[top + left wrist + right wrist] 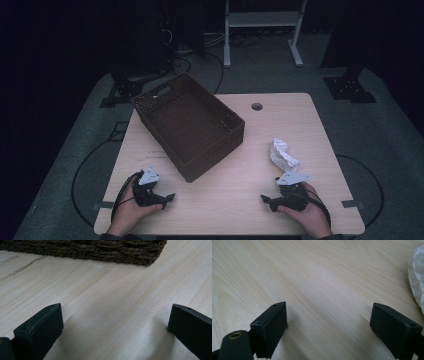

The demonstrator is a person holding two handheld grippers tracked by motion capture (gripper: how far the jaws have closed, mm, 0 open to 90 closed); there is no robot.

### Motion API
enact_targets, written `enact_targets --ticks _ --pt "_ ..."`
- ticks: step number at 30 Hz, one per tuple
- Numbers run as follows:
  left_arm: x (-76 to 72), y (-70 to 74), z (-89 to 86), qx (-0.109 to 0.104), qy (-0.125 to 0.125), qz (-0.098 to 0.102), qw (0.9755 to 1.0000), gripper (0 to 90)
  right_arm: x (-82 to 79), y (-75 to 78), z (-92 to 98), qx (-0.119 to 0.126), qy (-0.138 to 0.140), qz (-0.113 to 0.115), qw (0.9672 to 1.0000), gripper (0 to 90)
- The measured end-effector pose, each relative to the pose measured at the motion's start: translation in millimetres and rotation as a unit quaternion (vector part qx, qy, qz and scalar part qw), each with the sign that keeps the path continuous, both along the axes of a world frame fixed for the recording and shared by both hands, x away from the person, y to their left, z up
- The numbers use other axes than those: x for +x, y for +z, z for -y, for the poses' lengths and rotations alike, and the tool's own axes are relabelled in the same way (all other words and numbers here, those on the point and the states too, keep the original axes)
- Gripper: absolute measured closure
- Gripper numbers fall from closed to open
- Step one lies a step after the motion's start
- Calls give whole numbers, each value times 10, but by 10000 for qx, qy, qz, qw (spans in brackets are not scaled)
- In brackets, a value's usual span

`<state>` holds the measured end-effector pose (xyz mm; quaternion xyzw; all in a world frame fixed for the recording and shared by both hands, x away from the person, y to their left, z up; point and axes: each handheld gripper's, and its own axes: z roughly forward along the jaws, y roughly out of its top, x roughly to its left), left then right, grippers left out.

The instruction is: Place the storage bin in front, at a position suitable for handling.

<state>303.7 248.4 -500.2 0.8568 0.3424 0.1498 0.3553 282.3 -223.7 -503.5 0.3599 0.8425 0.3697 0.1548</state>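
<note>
A dark brown woven basket stands skewed on the pale wooden table, left of centre; its near wall crosses the top of the left gripper view. A crumpled white wad lies at the right, and its edge shows in the right gripper view. My left gripper rests near the front left edge, jaws wide apart over bare wood, pointing right. My right gripper rests near the front right, just below the wad, pointing left, open with nothing between its jaws.
A round cable hole sits near the table's far edge. Beyond the table are a white frame's legs and black stands on the grey floor. Bare wood lies between the two grippers.
</note>
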Motion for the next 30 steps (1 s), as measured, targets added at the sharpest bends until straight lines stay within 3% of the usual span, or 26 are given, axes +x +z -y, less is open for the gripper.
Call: enact_targets --ticks 18,22,25,30 --pt "1 0 0 1 -1 1 10000 0 -36 0 4 4 -74 -9 10000 142" --pt "0 0 0 1 0 4 10000 0 -76 11 18 45 -105 21 9999 247" --pt "1 0 0 2 -1 2 10000 0 -94 39 6 -16 -75 -28 10000 318" --pt "1 0 -1 0 0 0 10000 0 -98 77 19 124 -70 -183 9997 394"
